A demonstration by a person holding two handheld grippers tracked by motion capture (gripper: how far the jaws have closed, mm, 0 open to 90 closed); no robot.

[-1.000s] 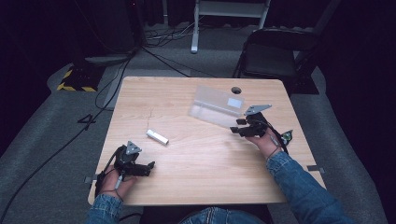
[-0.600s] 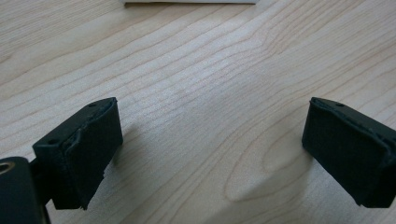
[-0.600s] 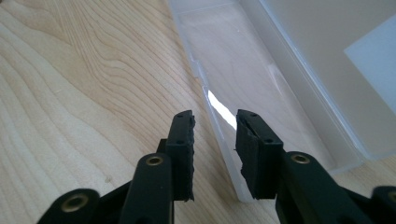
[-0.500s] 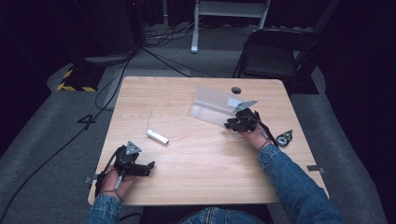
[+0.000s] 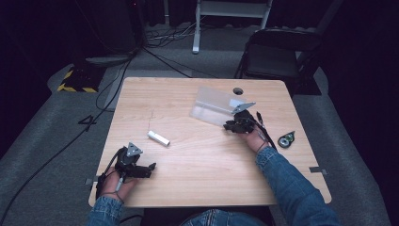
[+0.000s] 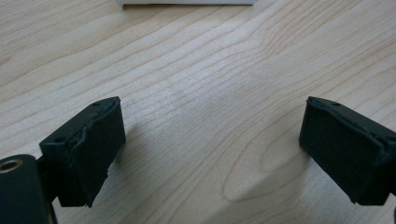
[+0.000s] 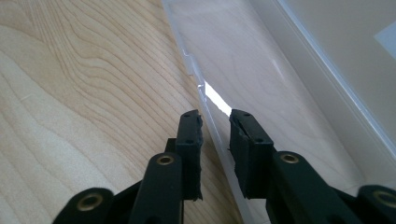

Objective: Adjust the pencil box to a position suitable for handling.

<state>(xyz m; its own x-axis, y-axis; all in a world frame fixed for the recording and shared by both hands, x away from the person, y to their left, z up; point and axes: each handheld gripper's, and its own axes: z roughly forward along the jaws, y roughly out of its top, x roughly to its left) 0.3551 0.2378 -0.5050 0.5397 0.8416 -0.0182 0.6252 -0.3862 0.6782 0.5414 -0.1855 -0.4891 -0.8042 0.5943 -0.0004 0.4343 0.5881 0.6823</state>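
Observation:
A clear plastic case (image 5: 212, 104) lies open on the wooden table (image 5: 202, 188), right of centre. My right gripper (image 5: 229, 126) sits at its near right corner. In the right gripper view its jaws (image 7: 215, 126) have just been closing and stand narrow, astride the thin front rim of the case (image 7: 289, 70), with a slit of light still beside the rim. A small white stick (image 5: 158, 138) lies left of centre. My left gripper (image 5: 151, 168) rests near the front left edge, its jaws (image 6: 210, 140) wide open over bare wood.
A small green and black tape dispenser (image 5: 285, 140) lies near the table's right edge. A round hole (image 5: 237, 91) is in the tabletop behind the case. A dark folding chair (image 5: 275, 56) stands beyond the far right corner. Cables cross the floor at the left.
My right hand has moved left and down to the case's corner, and its jaws have narrowed around the rim. The left hand has kept still.

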